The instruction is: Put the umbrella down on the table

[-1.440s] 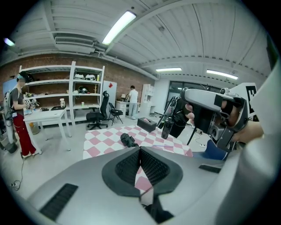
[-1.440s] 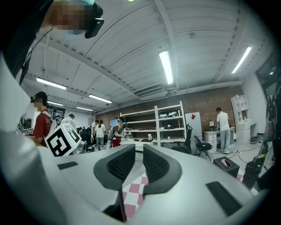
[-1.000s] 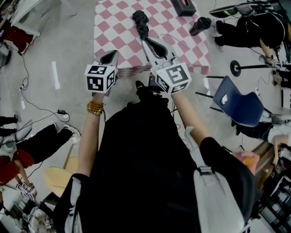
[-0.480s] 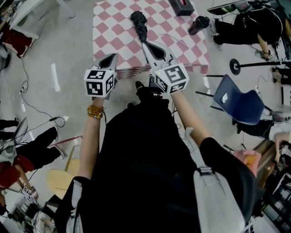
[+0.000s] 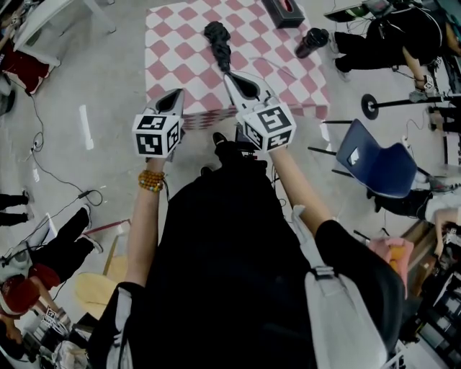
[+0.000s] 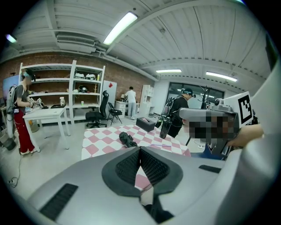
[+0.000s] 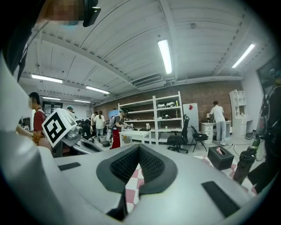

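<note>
The black folded umbrella (image 5: 217, 45) lies on the pink-and-white checkered table (image 5: 288, 79), its near end pointing toward me. My right gripper (image 5: 227, 75) hovers over the table's front part, its tips just short of that end; its jaws are shut with nothing between them, and only checkered cloth shows past its pads (image 7: 139, 163). To the left, at the table's front edge, my left gripper (image 5: 178, 93) is shut and holds nothing. The left gripper view shows the umbrella (image 6: 127, 139) resting on the table (image 6: 103, 140) beyond the jaws.
A black tissue box (image 5: 282, 11) and a dark bottle (image 5: 315, 41) stand at the table's far right. A blue chair (image 5: 378, 166) is right of me. Several people stand and sit around; cables lie on the floor at left.
The right gripper has dipped slightly toward the table. The umbrella stays lying on the table. The left gripper has not moved. A seated person at the left has shifted away.
</note>
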